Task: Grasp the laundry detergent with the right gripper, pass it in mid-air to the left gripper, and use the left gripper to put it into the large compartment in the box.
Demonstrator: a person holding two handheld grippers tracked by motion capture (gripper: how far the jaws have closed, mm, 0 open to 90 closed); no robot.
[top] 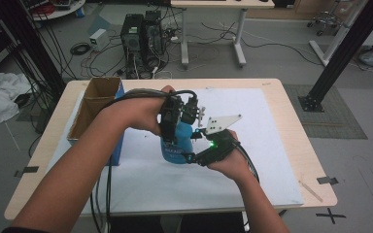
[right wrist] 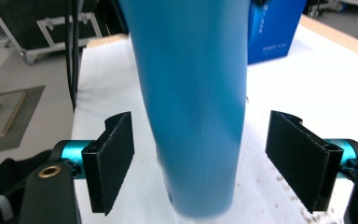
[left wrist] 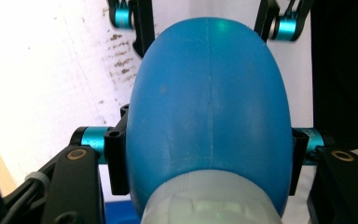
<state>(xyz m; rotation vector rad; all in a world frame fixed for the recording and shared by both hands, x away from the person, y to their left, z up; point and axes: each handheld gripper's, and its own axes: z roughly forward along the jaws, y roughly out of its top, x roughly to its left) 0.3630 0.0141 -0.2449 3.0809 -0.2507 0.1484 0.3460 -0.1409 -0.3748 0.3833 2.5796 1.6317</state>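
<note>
A blue plastic bottle (top: 174, 149) with a pale cap end (left wrist: 214, 200) is upright over the white mat (top: 252, 160) at mid-table. My left gripper (top: 176, 132) comes down from above and is shut on the bottle's rounded body (left wrist: 209, 93), one pad pressed on each side. My right gripper (top: 192, 157) reaches in from the right, low on the bottle. In the right gripper view its pads (right wrist: 114, 158) stand apart from the blue wall (right wrist: 193, 93), with a gap on both sides. I cannot tell whether the bottle rests on the mat.
An open cardboard box (top: 94, 104) with a blue side (right wrist: 272, 32) stands at the table's left, close to my left forearm. Dark crumbs (right wrist: 284, 186) speckle the mat near the bottle. Computer towers (top: 141, 36) and cables sit on the floor behind the table.
</note>
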